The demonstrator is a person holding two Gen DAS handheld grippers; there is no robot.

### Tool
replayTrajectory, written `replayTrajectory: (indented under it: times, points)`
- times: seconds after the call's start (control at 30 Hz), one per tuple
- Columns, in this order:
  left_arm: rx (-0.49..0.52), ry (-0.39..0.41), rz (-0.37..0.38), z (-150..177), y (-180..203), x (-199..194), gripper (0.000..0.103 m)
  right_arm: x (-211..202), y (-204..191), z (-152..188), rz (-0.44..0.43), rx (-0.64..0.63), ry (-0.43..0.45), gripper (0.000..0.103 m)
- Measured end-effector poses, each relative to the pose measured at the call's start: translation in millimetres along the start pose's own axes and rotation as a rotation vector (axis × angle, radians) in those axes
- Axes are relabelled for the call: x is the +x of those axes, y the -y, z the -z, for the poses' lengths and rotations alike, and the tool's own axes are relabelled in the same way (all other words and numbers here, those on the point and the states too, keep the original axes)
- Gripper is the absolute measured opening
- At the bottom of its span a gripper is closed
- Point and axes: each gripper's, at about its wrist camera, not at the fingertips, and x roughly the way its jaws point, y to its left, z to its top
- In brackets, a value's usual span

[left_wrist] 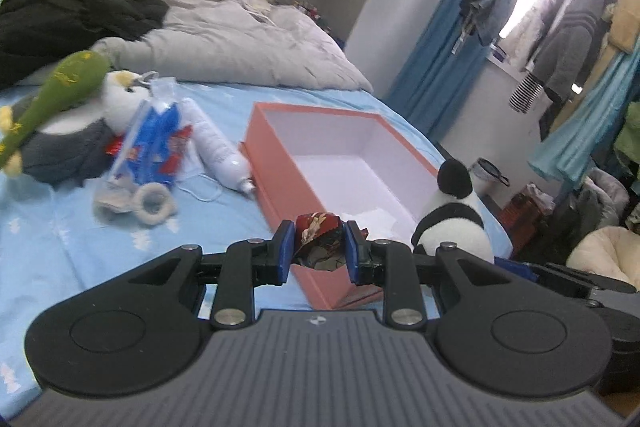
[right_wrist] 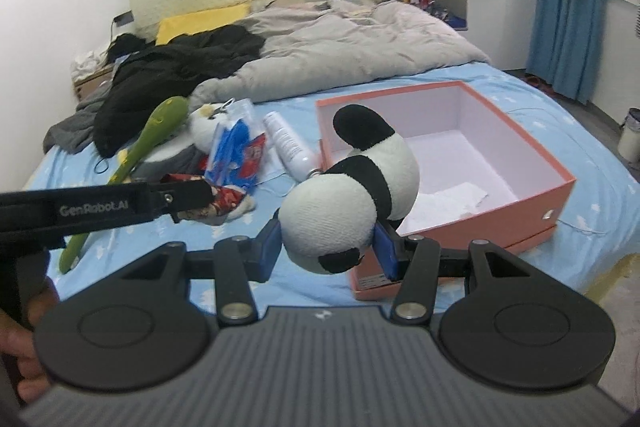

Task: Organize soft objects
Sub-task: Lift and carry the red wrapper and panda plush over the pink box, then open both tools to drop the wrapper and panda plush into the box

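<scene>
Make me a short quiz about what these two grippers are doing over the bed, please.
1. True or false: the pink box already holds a plush toy.
2. What does the right gripper hold?
A. a green plush
B. a panda
C. a white bottle
3. Fill in: the left gripper is shut on a small ____ pouch.

Key:
1. False; only a bit of white paper lies inside.
2. B
3. Red patterned.
</scene>
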Motion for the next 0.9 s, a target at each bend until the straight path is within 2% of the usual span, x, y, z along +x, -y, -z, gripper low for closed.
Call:
replayTrajectory:
  times: [0.27, 0.47, 0.63, 0.9]
  points:
    - [0.084, -0.008, 0.024, -35, 28, 34, 0.031, 1, 28, -21, 0.053, 0.005, 0.069, 0.053]
    - [0.088, -0.035, 0.045, -74, 38, 76, 0.031, 22, 56, -49, 0.078, 0.001, 0.081, 0.053]
    - [0.102, -0.092, 0.049, -96, 46, 119, 0.031, 49, 80, -69, 0.064, 0.027, 0.030, 0.053]
    - [0.128, -0.228, 0.015, -115, 53, 199, 0.031, 118, 117, -79, 0.039, 0.111, -0.136, 0.053]
